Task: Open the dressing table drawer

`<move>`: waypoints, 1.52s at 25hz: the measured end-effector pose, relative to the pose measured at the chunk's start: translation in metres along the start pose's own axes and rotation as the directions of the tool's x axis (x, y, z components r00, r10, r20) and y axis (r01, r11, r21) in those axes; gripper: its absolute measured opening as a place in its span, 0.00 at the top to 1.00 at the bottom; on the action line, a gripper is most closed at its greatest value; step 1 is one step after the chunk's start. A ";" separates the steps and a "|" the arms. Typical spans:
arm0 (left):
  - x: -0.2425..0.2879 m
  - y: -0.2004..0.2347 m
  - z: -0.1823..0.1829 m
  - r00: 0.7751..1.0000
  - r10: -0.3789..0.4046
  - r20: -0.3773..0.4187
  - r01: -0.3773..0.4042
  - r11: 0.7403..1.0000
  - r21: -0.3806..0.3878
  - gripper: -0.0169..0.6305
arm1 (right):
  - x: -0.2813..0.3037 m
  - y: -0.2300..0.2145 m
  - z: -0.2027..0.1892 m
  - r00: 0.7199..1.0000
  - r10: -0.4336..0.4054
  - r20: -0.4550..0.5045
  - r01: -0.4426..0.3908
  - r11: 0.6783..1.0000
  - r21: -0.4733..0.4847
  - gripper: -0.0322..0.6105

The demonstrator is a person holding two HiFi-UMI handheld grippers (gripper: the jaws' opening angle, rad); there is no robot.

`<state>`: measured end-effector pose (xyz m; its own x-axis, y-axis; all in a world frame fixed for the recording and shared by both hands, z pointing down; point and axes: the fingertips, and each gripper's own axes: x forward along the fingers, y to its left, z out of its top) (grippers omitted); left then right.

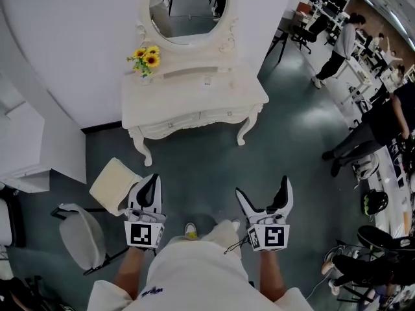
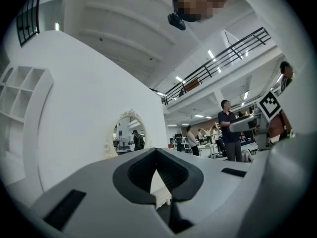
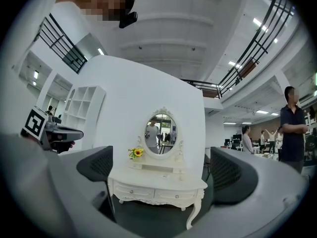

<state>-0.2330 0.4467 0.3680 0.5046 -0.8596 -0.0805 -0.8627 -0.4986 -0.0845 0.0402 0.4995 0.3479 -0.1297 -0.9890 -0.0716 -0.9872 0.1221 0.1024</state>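
Progress on the task appears to be nil. The two shallow white drawers (image 1: 198, 119) in the front of the white carved wooden dressing table (image 1: 194, 92) both sit flush and shut, and nothing touches their small knobs. The table stands backed against the white wall. A white-framed oval mirror (image 1: 188, 5) rises from its rear edge, and a bunch of yellow sunflowers (image 1: 148, 58) stands at its rear corner on the person's left.

Both tools are well short of the table's front, over the dark floor. The left hand-held gripper (image 1: 149, 181) is clenched on nothing. The right hand-held gripper (image 1: 262, 188) is released, its jaws spread wide and empty, and its own view frames the table between them.

Everything remains to be done: closing in on the table, taking a knob and pulling.

The table's long axis runs side to side along the wall. The drawer fronts face away from the wall, toward the person, so a drawer would likely slide out that way.
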 end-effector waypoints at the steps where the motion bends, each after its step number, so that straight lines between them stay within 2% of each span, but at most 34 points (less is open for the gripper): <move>1: 0.000 0.002 0.001 1.000 0.012 0.005 -0.012 1.000 0.000 0.96 | 0.000 -0.001 0.000 1.000 0.001 -0.001 -0.001 1.000 0.001 0.01; 4: 0.003 0.009 0.006 0.998 0.056 0.018 -0.056 0.998 0.000 0.96 | 0.005 0.001 -0.001 1.000 0.005 0.001 -0.005 1.000 0.015 0.01; 7: 0.004 0.007 0.006 0.998 0.054 0.013 -0.054 0.999 0.003 0.96 | 0.005 0.006 -0.003 1.000 0.014 -0.010 -0.013 1.000 0.008 0.01; 11: 0.004 -0.001 0.010 1.000 0.021 0.023 -0.021 1.000 -0.016 0.96 | 0.005 0.006 0.001 1.000 0.017 -0.024 -0.017 1.000 -0.006 0.01; 16: 0.008 -0.013 0.004 0.999 -0.045 -0.005 0.045 0.999 -0.021 0.96 | 0.001 0.004 0.007 0.998 -0.003 -0.065 0.002 1.000 -0.022 0.01; 18: 0.014 -0.013 -0.005 0.997 -0.063 -0.042 0.063 0.998 -0.011 0.96 | 0.002 0.006 0.003 0.995 0.002 -0.095 -0.006 0.999 -0.041 0.01; 20: 0.027 -0.010 -0.015 0.995 -0.065 -0.071 0.065 0.998 -0.002 0.96 | 0.008 0.003 -0.001 0.993 0.005 -0.115 -0.013 0.998 -0.067 0.01; 22: 0.041 -0.009 -0.017 0.996 -0.063 -0.065 0.063 0.998 0.002 0.96 | 0.015 -0.003 -0.006 0.992 0.005 -0.126 -0.014 0.997 -0.074 0.01; 28: 0.085 -0.009 -0.016 0.996 -0.054 -0.071 0.055 0.999 0.001 0.96 | 0.059 -0.025 -0.029 0.990 0.019 -0.143 -0.018 1.000 0.008 0.01; 32: 0.128 -0.005 -0.024 0.992 -0.064 -0.106 0.070 0.996 0.058 0.96 | 0.108 -0.038 -0.035 0.991 0.056 -0.122 -0.055 0.998 0.014 0.01; 35: 0.167 -0.005 -0.022 0.990 -0.060 -0.125 0.068 0.996 0.063 0.96 | 0.143 -0.061 -0.039 0.991 0.062 -0.117 -0.058 0.998 0.035 0.01; 38: 0.212 -0.006 -0.013 0.987 -0.060 -0.152 0.083 0.986 0.147 0.96 | 0.178 -0.084 -0.041 0.992 0.065 -0.112 -0.062 0.998 0.033 0.01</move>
<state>-0.1210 0.2656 0.3646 0.5448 -0.8351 0.0764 -0.8039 -0.5460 -0.2357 0.1035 0.3098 0.3668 -0.1829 -0.9820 0.0464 -0.9798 0.1859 0.0741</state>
